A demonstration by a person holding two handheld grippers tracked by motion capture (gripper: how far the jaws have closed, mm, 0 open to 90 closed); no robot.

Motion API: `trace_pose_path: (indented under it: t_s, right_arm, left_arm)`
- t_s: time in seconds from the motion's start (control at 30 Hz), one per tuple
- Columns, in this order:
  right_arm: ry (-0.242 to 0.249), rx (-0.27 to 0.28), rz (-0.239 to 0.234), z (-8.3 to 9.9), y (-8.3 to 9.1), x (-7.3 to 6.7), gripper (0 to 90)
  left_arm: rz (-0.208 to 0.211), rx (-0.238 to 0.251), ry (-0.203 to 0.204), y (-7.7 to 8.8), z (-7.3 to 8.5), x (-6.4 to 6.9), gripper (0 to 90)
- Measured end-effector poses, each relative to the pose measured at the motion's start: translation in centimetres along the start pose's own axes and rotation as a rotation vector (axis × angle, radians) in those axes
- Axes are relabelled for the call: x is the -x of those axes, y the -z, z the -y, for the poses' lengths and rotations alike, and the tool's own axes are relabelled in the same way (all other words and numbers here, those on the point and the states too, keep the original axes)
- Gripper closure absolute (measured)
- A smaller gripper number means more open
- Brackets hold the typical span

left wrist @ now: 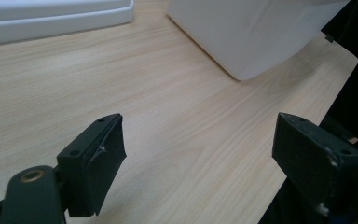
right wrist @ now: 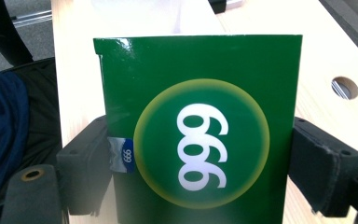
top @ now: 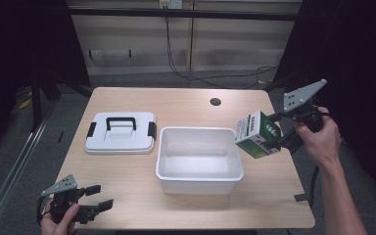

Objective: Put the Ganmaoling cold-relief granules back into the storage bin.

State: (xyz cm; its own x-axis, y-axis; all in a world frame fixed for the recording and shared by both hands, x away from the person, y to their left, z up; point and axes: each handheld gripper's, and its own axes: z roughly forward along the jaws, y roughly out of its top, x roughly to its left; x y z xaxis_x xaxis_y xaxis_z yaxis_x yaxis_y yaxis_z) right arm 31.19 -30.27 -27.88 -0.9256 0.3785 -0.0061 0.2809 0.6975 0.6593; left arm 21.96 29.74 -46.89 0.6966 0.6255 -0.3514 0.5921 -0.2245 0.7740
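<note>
Right gripper [top: 279, 134] clamped on green box [top: 257, 133], aloft at 3 o'clock of white bin [top: 199, 183], over its rim. Likely light, stiff card with glossy, slippery faces; best pinched across the flat sides. Left gripper [top: 98, 198] spread apart, idle at 7 o'clock.

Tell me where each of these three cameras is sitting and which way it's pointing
High view: above the near side, looking forward and down at the table, lid, tub; both forearms and hands show.
Left gripper view: on the left gripper, low along the tabletop toward the tub's wall; its open jaws show.
Right gripper view: on the right gripper, facing the green box clamped between its jaws.
Shared: the box shows in the high and right gripper views.
</note>
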Motion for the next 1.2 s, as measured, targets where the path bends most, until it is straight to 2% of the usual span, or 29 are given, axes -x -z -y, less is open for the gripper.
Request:
trace_pose_path:
  t_s: [0.23,0.57,0.73,0.77,0.8,0.93,1.0,1.1,1.2]
  right_arm:
    - [0.023,-0.016,-0.014,-2.0,-0.6,-0.3,16.0]
    - [0.071,-0.068,-0.032,-4.5,-2.5,-0.9,15.9]
    - [0.081,-0.110,-0.047,-5.7,-3.6,-1.0,15.9]
    - [0.093,-0.133,-0.051,-6.2,-4.4,-1.1,15.9]
    - [0.093,-0.133,-0.051,-6.2,-4.4,-1.1,15.9]
    - [0.112,-0.190,-0.065,-7.0,-5.8,-1.2,15.9]
    - [0.102,-0.221,-0.070,-7.3,-6.3,-1.2,15.9]
    - [0.115,-0.228,-0.073,-7.4,-6.9,-1.1,15.9]
    - [0.125,-0.271,-0.078,-7.6,-7.8,-1.2,15.9]
  left_arm:
    - [-0.002,0.004,-0.002,0.1,0.0,0.0,17.0]
    - [-0.007,0.007,-0.003,0.1,0.0,0.0,17.0]
    - [-0.008,0.007,-0.003,0.1,0.0,0.0,17.0]
    - [-0.007,0.007,-0.003,0.1,0.0,0.0,17.0]
    - [-0.007,0.008,-0.003,0.1,0.0,0.1,17.0]
    - [-0.006,0.010,0.000,0.1,0.0,0.0,17.0]
    - [-0.005,0.010,-0.001,0.1,0.0,0.0,17.0]
    - [-0.005,0.007,-0.004,0.1,0.0,0.0,17.0]
    - [-0.003,0.007,-0.004,0.1,0.0,0.0,17.0]
